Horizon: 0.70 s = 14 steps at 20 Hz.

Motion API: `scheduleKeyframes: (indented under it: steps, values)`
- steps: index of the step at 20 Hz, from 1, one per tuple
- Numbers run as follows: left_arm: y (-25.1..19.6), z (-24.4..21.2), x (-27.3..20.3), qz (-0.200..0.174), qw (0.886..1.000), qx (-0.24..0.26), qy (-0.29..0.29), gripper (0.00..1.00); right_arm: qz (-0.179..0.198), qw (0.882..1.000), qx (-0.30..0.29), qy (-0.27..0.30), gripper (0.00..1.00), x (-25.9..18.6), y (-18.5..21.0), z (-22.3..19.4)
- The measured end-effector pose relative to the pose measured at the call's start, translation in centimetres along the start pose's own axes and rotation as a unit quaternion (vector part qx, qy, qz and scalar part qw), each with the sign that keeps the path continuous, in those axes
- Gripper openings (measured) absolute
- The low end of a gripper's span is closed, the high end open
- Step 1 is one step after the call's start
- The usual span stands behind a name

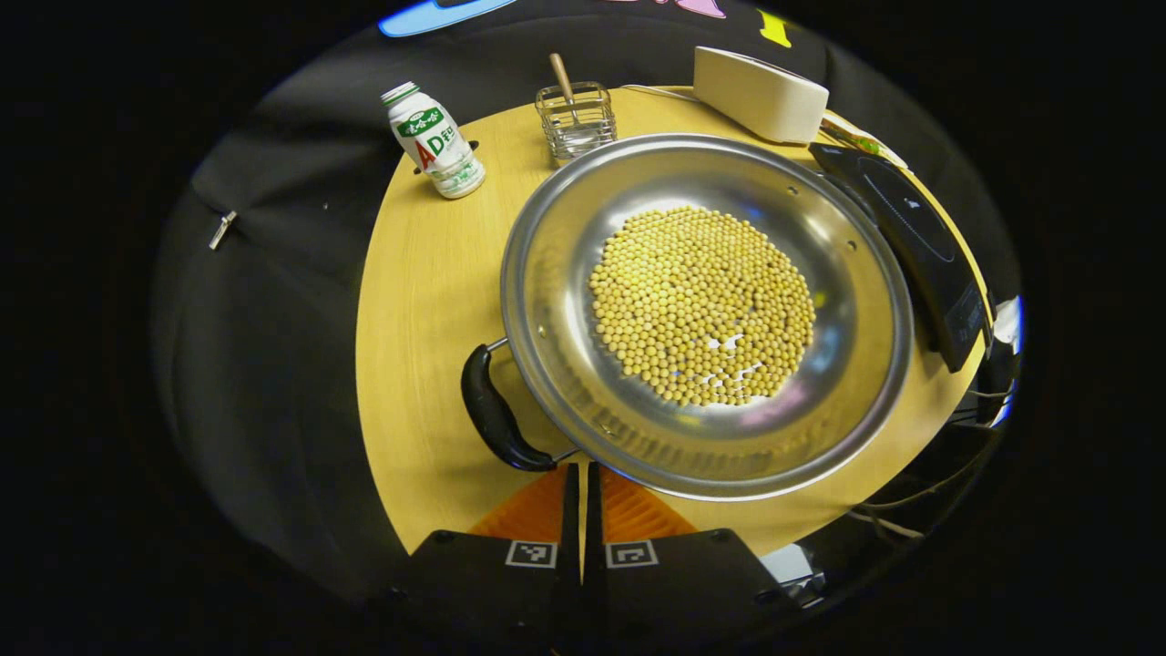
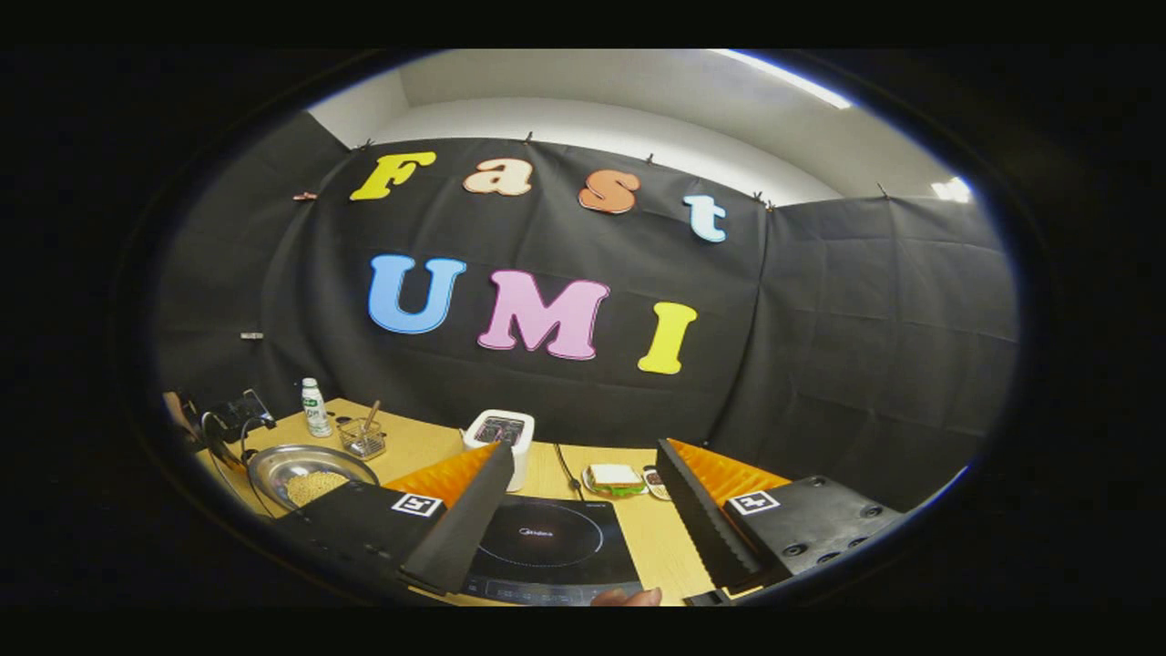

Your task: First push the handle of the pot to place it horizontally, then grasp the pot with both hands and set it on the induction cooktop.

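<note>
Left gripper (image 1: 583, 474): fingers together, tips just short of pot handle (image 1: 492, 415); closed tip suits a push.
Right gripper (image 2: 583, 510): fingers apart, above induction cooktop (image 2: 547, 538), waiting.
Pot (image 1: 537, 273): on table (image 1: 419, 301) beside cooktop, holds beans (image 1: 701, 301).
Handle: looks drooped along the rim, not yet horizontal.

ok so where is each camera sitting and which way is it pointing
Left gripper view: rides the left hand-held gripper, looking down at the pot of beans; its own closed fingers show.
Right gripper view: rides the right hand-held gripper, facing level over the induction cooktop toward the booth wall; its own spread fingers show.
Shared: pot, cooktop, bottle, wire basket.
</note>
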<state>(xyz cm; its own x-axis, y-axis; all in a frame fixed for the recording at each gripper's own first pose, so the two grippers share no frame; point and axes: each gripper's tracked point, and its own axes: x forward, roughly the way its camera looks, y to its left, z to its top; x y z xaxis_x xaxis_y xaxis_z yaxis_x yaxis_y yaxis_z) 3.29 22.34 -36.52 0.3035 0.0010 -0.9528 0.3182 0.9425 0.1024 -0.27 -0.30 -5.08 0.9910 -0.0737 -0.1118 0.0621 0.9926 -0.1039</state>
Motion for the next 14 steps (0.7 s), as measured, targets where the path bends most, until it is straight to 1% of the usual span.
scheduleKeyframes:
  steps: [3, 5, 7, 10, 14]
  values:
    - [1.3, 0.8, 0.5, 0.012, 1.0, 0.008, -0.002, 0.05, -0.003, 1.0, 0.001, 0.001, 0.98, 0.1, 0.3, -0.1]
    - [2.1, 1.3, 0.9, 0.016, 1.0, 0.004, -0.003, 0.05, -0.004, 1.0, 0.0, 0.001, 0.99, 0.0, 0.3, -0.1]
    - [2.6, 1.8, 1.0, 0.019, 1.0, -0.002, -0.005, 0.05, -0.006, 1.0, 0.0, 0.001, 0.98, -0.3, 0.3, -0.1]
    - [2.9, 2.1, 0.9, 0.023, 1.0, -0.005, -0.008, 0.05, -0.007, 1.0, 0.001, 0.006, 0.99, -0.4, 0.3, -0.5]
    - [3.2, 2.0, -0.1, 0.046, 0.998, -0.021, -0.036, 0.05, -0.001, 1.0, 0.005, 0.016, 0.98, -0.5, 0.5, -1.1]
